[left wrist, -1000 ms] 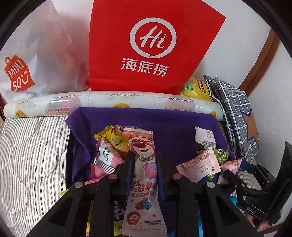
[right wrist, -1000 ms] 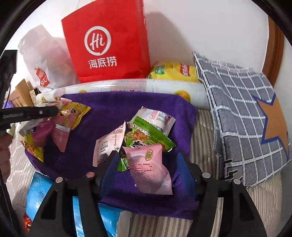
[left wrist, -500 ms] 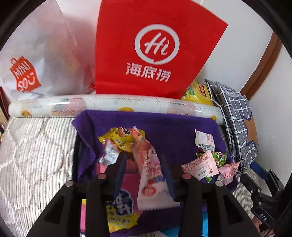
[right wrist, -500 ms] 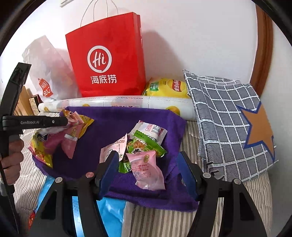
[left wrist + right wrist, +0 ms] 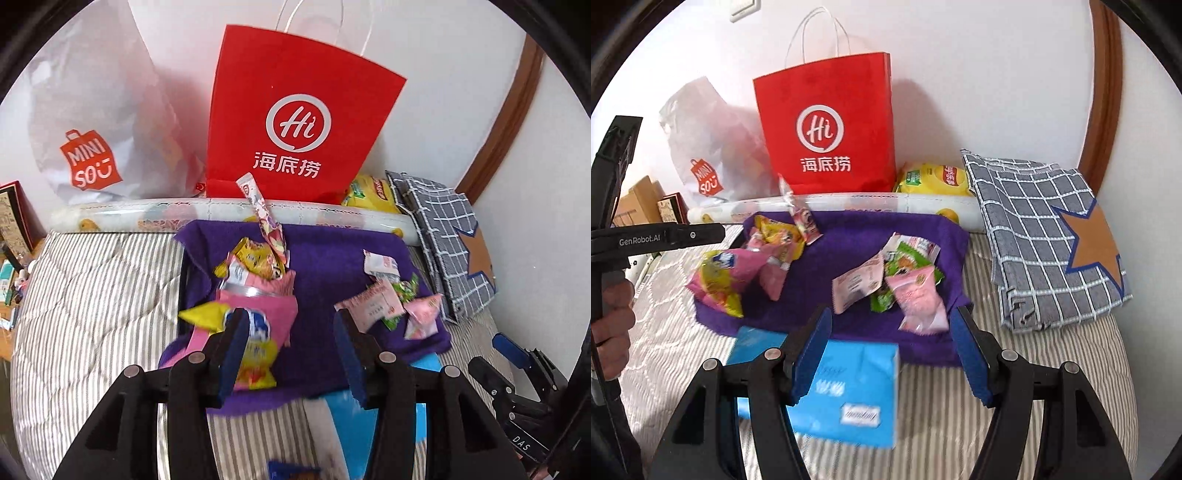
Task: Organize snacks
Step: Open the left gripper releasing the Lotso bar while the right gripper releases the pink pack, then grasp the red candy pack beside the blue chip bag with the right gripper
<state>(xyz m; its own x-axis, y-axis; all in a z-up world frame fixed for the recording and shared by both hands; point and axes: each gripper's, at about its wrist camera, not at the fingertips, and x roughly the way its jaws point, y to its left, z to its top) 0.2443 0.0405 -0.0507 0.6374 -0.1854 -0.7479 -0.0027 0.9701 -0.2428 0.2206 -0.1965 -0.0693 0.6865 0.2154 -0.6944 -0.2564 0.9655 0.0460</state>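
Left gripper [image 5: 290, 345]: its jaws have just been opening and now stand apart, with nothing between them.
Right gripper [image 5: 890, 345]: spread wide, holding nothing, above the blue pack [image 5: 846, 391].
Long candy packet [image 5: 264, 218]: sticks up, tilted, at the back of the left pile.
Left snack pile [image 5: 255, 280]: pink and yellow packets bunched on the purple cloth [image 5: 325, 266].
Right snack pile [image 5: 897, 280]: pink, white and green packets on the same cloth, apart from the left pile.
Red paper bag [image 5: 827, 129]: stands upright against the wall, behind the cloth.
Checked cushion [image 5: 1041, 236]: lies to the right of the cloth.
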